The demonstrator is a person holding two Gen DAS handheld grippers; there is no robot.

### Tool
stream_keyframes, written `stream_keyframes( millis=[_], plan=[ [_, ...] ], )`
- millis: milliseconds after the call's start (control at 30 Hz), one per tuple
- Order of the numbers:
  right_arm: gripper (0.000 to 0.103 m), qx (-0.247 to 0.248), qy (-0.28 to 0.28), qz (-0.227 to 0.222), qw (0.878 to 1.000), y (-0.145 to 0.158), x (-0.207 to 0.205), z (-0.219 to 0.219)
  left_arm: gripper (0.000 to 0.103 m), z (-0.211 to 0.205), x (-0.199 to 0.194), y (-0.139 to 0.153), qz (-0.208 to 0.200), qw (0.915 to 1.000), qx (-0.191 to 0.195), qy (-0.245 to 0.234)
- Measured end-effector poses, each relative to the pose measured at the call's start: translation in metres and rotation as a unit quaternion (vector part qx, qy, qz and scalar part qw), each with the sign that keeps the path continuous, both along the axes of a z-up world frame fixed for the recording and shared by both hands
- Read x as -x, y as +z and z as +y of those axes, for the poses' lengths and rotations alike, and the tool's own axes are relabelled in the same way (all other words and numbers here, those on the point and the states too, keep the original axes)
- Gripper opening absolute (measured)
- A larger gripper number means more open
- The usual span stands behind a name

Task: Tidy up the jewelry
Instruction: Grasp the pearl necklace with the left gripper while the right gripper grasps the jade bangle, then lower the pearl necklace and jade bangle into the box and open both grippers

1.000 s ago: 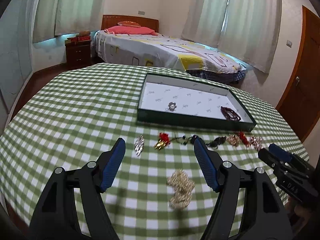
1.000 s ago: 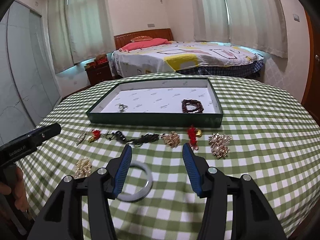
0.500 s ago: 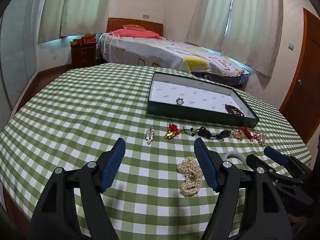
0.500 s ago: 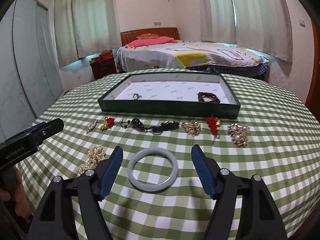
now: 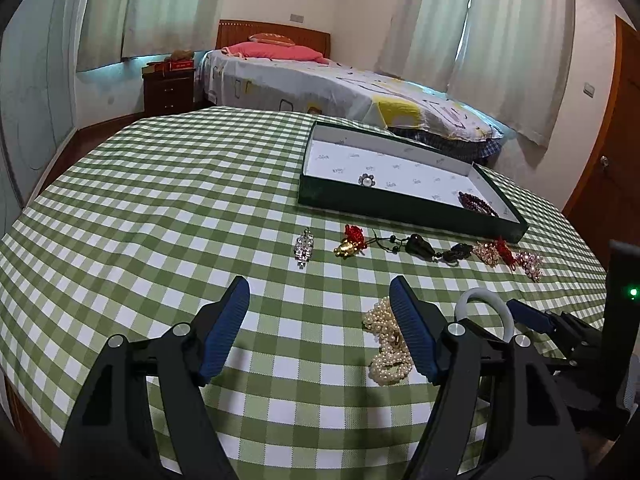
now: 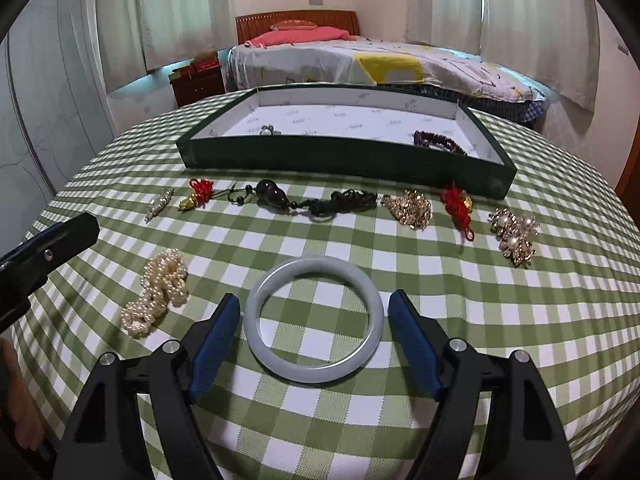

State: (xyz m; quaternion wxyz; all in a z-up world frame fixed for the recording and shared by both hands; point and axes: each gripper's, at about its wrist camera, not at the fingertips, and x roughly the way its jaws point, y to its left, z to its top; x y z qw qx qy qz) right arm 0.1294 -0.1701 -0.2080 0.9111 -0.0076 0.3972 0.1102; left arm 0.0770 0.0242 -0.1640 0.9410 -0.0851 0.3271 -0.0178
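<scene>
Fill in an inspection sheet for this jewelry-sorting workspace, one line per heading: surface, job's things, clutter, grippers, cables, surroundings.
Surface: round table under green checked cloth.
Job's things: green tray holding a flower brooch and dark red bead bracelet; pale bangle, pearl strand and a row of small ornaments lie on the cloth.
Clutter: nothing seen.
Grippers: right gripper open, fingers either side of the bangle; left gripper open, empty.
Cables: nothing seen.
Surroundings: bed, nightstand, curtains, door.
</scene>
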Motion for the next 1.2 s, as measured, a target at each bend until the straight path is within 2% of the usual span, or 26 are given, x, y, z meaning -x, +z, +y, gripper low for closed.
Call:
stream_keyframes(
  millis=[67, 133, 200, 433, 700, 867, 967, 1000, 1067, 1100, 1200],
  plan=[
    [0.074, 0.003, 0.001, 0.001, 1.0, 0.0, 0.001, 0.001, 0.071, -0.002, -0.001, -0.001, 0.003, 1.0, -0.001, -0.003],
    [0.069, 0.005, 0.001, 0.0, 1.0, 0.001, 0.002, -0.001, 0.072, -0.004, -0.001, -0.002, 0.005, 1.0, -0.002, -0.005],
    [0.069, 0.002, 0.003, 0.0, 1.0, 0.002, 0.002, -0.002, 0.077, -0.007, -0.001, -0.002, 0.005, 0.9999, -0.003, -0.009],
    [0.069, -0.017, -0.005, -0.005, 1.0, 0.008, 0.003, -0.016, 0.077, -0.024, -0.003, -0.003, 0.007, 0.9992, -0.016, -0.036],
    [0.069, -0.03, -0.034, -0.011, 0.999, 0.012, 0.001, -0.045, 0.075, -0.046, -0.016, -0.016, 0.037, 0.9969, -0.017, -0.067],
    [0.069, -0.043, -0.044, -0.011, 0.998, 0.011, -0.002, -0.056, 0.059, -0.054, -0.027, -0.029, 0.066, 0.9948, -0.016, -0.075],
    [0.069, -0.048, -0.044, -0.009, 0.998, 0.009, -0.003, -0.059, 0.049, -0.058, -0.028, -0.031, 0.066, 0.9945, -0.026, -0.076],
    [0.069, -0.05, -0.044, -0.009, 0.998, 0.009, -0.003, -0.06, 0.04, -0.058, -0.028, -0.031, 0.066, 0.9943, -0.026, -0.079],
    [0.069, -0.052, -0.043, -0.008, 0.998, 0.009, -0.003, -0.059, 0.031, -0.059, -0.027, -0.031, 0.064, 0.994, -0.027, -0.085],
    [0.069, -0.052, -0.042, -0.008, 0.998, 0.009, -0.003, -0.059, 0.023, -0.059, -0.026, -0.031, 0.063, 0.9939, -0.026, -0.087],
    [0.069, -0.054, -0.041, -0.009, 0.998, 0.009, -0.003, -0.059, 0.021, -0.061, -0.025, -0.031, 0.061, 0.9935, -0.029, -0.092]
  ],
)
